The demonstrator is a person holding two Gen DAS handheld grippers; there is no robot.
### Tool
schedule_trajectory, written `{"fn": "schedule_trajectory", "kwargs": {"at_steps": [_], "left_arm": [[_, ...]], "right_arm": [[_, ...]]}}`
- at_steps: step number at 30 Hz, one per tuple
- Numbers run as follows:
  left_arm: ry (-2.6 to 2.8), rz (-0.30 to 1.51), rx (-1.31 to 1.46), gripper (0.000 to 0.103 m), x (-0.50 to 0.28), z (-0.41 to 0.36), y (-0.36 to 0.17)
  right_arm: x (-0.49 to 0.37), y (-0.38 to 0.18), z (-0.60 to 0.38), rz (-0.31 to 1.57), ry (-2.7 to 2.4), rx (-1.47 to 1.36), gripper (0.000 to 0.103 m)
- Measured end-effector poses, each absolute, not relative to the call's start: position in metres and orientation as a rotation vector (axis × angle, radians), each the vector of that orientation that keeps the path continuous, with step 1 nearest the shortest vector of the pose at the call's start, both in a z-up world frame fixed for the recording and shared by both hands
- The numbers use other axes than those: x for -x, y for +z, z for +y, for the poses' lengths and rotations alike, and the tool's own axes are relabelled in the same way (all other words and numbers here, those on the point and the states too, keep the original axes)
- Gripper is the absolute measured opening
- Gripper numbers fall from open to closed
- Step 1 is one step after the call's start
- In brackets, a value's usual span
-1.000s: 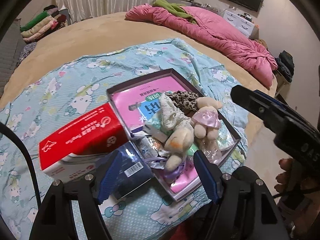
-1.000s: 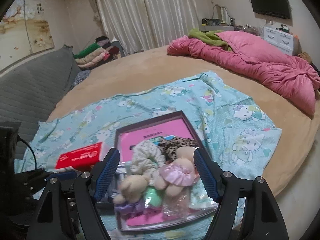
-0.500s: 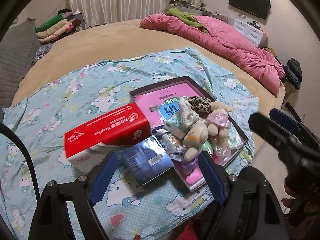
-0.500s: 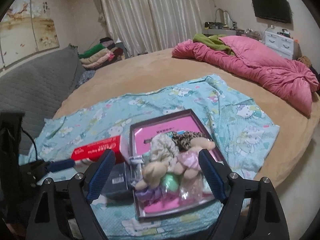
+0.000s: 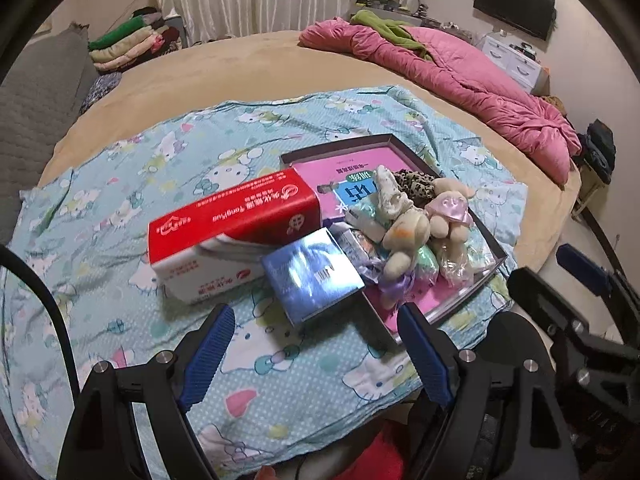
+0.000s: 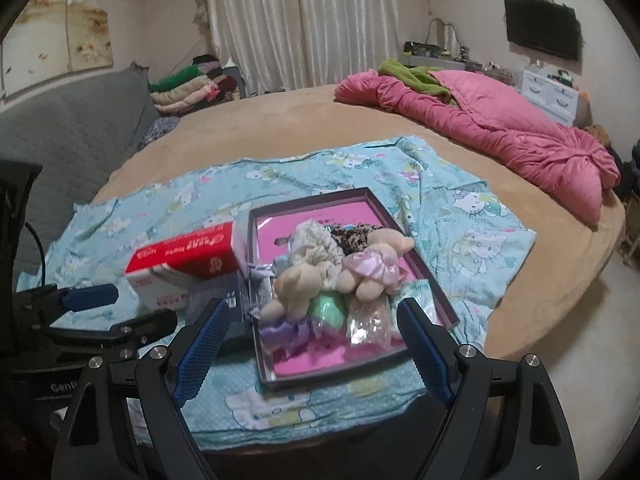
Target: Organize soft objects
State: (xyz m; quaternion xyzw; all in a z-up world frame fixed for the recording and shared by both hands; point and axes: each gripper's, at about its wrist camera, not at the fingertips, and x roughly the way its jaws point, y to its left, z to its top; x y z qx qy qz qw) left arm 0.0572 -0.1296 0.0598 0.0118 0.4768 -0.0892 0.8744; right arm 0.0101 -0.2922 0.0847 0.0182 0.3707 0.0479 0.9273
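Plush toys (image 6: pixel 340 276) lie heaped in a shallow tray (image 6: pixel 420 268) on the bed; both the left gripper (image 5: pixel 316 354) and right gripper (image 6: pixel 314 350) hover spread and empty, so approach one toy squarely from above.

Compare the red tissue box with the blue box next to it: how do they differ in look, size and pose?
The tissue box is red on top and white below with printed lettering; the blue box is glossy blue with a small barcode label. The tissue box is clearly larger and bulkier; the blue box is thinner. The tissue box sits level on the sheet, while the blue box is tilted, propped against it. Both lie left of the tray.
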Motion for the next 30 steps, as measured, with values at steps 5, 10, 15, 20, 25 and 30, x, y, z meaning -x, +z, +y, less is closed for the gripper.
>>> {"fn": "schedule_trajectory", "kwargs": {"at_steps": [5,10,15,20,25,30], "left_arm": [[-0.181,1.001,-0.022,0.083,-0.049,-0.131,0.056],[-0.169,1.006,-0.010,0.083,-0.046,-0.129,0.053],[-0.160,1.012,-0.005,0.083,-0.045,-0.129,0.051],[-0.153,1.025,-0.006,0.083,-0.044,-0.130,0.047],[-0.144,1.039,-0.001,0.083,-0.045,-0.129,0.041],[-0.131,1.053,0.000,0.083,-0.048,-0.127,0.036]], "right_arm": [[-0.005,0.080,-0.291,0.767,0.080,-0.023,0.086],[-0.005,0.077,-0.294,0.773,0.072,-0.026,0.086],[-0.004,0.074,-0.293,0.785,0.073,-0.017,0.086],[-0.004,0.070,-0.289,0.783,0.077,-0.001,0.086],[-0.006,0.067,-0.287,0.784,0.077,0.000,0.086],[-0.011,0.063,-0.290,0.795,0.071,-0.013,0.086]]}}
